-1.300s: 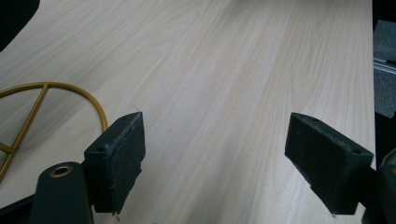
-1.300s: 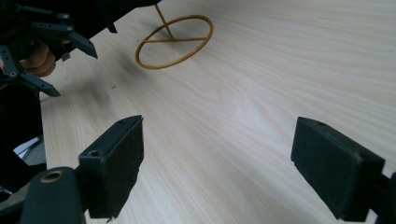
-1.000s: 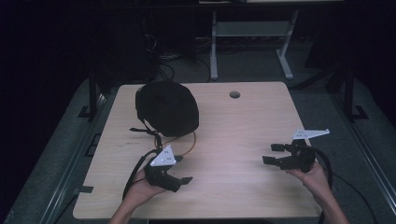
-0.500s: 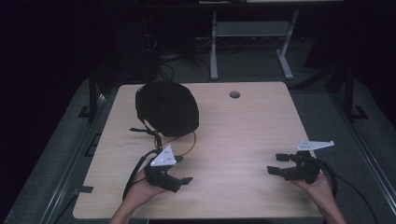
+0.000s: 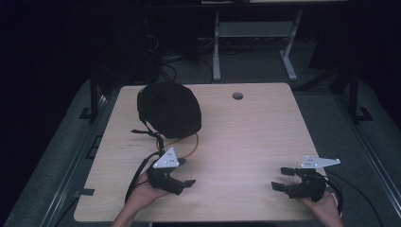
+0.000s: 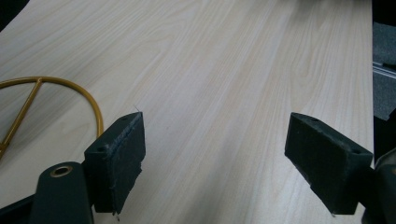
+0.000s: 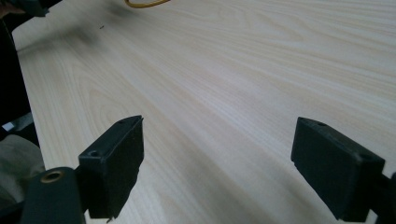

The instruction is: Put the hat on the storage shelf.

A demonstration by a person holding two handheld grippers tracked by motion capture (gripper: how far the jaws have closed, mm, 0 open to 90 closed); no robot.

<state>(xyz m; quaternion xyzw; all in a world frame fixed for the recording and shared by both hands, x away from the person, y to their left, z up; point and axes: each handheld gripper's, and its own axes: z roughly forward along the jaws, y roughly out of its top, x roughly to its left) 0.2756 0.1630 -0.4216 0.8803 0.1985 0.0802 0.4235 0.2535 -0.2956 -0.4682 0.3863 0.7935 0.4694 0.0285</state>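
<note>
A black dome-shaped helmet or cap [image 5: 168, 109] sits at the back left of the pale wooden table [image 5: 250, 132], with dark straps trailing off its near side. A thin gold wire hoop [image 5: 190, 145] lies just in front of it. My left gripper [image 5: 186, 172] is held near the front left edge, open and empty, a short way in front of the hoop. The hoop [image 6: 79, 91] curves past the left jaw in the left gripper view, where the left gripper [image 6: 212, 158] gapes over bare wood. My right gripper [image 5: 282, 178] is low at the front right, open and empty [image 7: 219, 163].
A round cable hole [image 5: 238, 96] sits near the table's far edge. Metal frame legs [image 5: 216, 52] stand on the dark floor behind the table. Black cables trail from both grippers over the near edge. The gold hoop [image 7: 144, 3] shows at the top of the right gripper view.
My right gripper has drawn back toward the near edge and slightly to the right, staying open. The left gripper, helmet and hoop have not moved.
</note>
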